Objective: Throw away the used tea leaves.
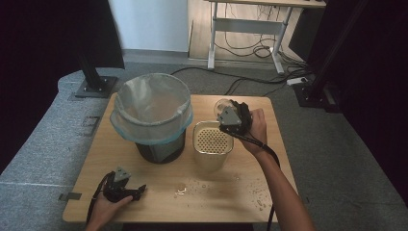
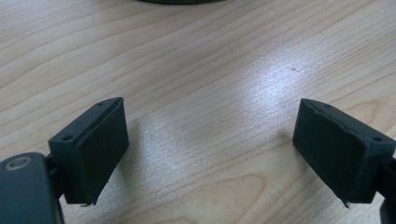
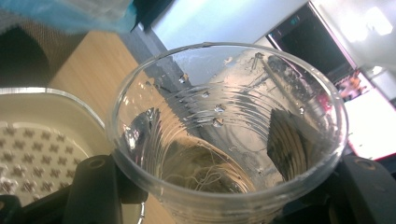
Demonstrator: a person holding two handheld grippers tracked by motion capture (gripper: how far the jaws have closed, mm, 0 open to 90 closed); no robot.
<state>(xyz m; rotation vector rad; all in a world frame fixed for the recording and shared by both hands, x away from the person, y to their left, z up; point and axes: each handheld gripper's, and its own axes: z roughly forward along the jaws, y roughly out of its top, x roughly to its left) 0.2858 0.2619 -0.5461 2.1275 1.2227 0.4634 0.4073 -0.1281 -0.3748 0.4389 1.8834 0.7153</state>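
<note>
My right gripper (image 1: 230, 114) is shut on a clear plastic cup (image 1: 222, 105), held tilted above the far edge of a cream container with a perforated lid (image 1: 213, 140). In the right gripper view the cup (image 3: 224, 135) shows water drops on its ribbed wall, and the perforated lid (image 3: 32, 144) lies to its left. My left gripper (image 1: 139, 190) rests low on the wooden table (image 1: 159, 192) near the front left. In the left gripper view its jaws (image 2: 210, 149) stand wide apart over bare wood with nothing between them.
A black bin lined with a pale blue bag (image 1: 152, 114) stands at the table's back left, close beside the cream container. Water drops (image 1: 211, 185) are scattered on the table's front middle and right. A desk frame and cables (image 1: 250, 43) lie on the floor beyond.
</note>
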